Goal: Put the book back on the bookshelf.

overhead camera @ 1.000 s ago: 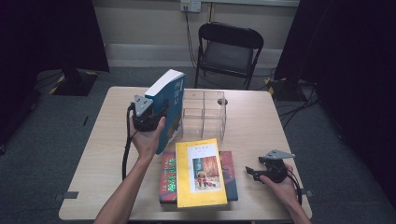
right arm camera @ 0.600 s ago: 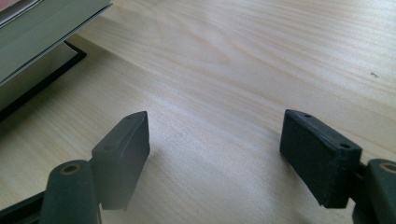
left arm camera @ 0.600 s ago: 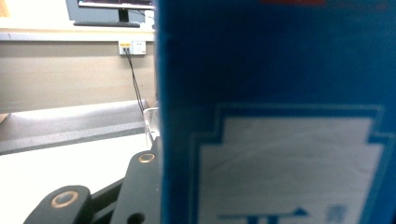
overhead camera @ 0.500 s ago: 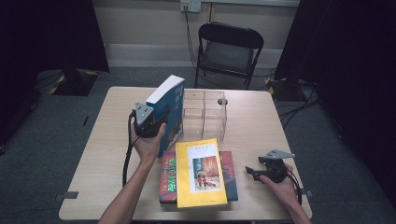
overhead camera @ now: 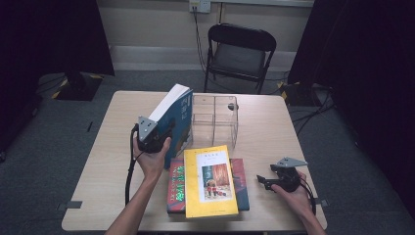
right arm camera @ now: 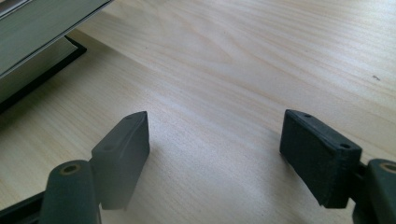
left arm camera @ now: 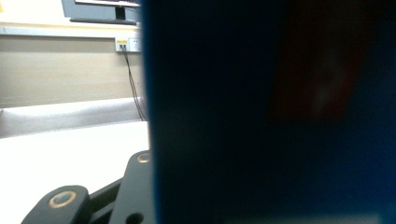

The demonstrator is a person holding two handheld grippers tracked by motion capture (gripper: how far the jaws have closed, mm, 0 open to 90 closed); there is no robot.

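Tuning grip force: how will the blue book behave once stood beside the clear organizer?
The blue book looks thick and hardbound, so probably stiff and fairly heavy. Held tilted by the left gripper, it may tip if released leaning. Its cover looks glossy, possibly slippery. The organizer looks light and may slide if bumped.

A black folding chair (overhead camera: pixel 240 51) is seen at twelve o'clock, just behind the pale wooden table (overhead camera: pixel 274 129). A yellow-covered book (overhead camera: pixel 210 181) is laid at six o'clock on the table, stacked on a red-and-green book (overhead camera: pixel 176 188) that sticks out at both its sides. A wall socket (overhead camera: pixel 199 5) is mounted above the chair, with a cable hanging down from it. Grey carpet (overhead camera: pixel 58 127) is spread around the table.
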